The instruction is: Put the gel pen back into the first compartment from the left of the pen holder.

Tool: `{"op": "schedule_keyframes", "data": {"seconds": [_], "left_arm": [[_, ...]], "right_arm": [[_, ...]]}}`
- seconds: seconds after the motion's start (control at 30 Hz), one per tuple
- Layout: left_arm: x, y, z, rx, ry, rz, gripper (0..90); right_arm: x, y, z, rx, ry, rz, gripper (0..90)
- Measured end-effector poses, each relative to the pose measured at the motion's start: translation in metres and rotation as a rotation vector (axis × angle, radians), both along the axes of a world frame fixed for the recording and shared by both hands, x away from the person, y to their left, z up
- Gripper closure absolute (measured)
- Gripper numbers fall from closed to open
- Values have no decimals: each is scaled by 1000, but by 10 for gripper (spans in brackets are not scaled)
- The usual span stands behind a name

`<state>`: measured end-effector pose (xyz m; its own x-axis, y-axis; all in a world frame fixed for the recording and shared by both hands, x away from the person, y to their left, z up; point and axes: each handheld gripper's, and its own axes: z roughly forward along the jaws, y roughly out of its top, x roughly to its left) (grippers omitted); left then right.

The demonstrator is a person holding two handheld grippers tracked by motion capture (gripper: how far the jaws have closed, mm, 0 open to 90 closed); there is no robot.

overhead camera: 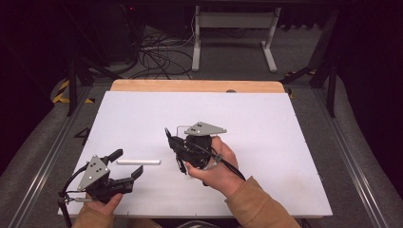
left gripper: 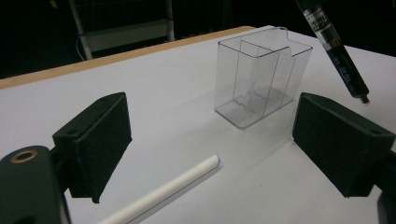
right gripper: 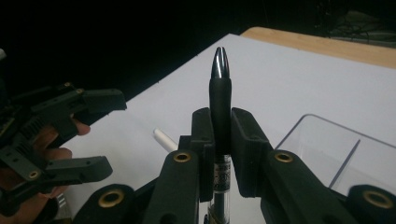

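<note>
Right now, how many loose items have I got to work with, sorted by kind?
Pens: 2, a black pen clamped in the right gripper and a white pen lying on the table
Clear divided holders: 1, the clear holder standing on the table
Total: 3

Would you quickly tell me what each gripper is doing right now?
Left gripper: open, holding nothing.
Right gripper: closed on a black pen.

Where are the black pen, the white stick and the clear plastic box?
black pen [right gripper: 220, 100], right gripper view, on its barrel above the closed jaws.
white stick [left gripper: 180, 185], left gripper view, mid-shaft.
clear plastic box [left gripper: 243, 91], left gripper view, on its front wall.
</note>
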<state>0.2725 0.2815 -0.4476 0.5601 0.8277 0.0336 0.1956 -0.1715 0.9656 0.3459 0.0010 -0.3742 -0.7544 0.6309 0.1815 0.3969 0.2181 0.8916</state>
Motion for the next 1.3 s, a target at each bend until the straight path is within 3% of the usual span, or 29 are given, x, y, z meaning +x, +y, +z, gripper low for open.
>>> {"op": "schedule_keyframes", "data": {"seconds": [0.37, 0.7, 1.03, 1.3], "left_arm": [[0, 0, 0, 0, 10, -3, 123], [0, 0, 0, -1, 8, -2, 124], [0, 1, 0, 6, 4, -2, 124], [1, 1, 0, 2, 6, -3, 124]], "right_arm": [[7, -7, 11, 93, -122, 44, 805], [19, -12, 17, 168, -195, 41, 805], [32, -11, 16, 169, -307, 27, 805], [42, -11, 9, 186, -357, -4, 805]]}}
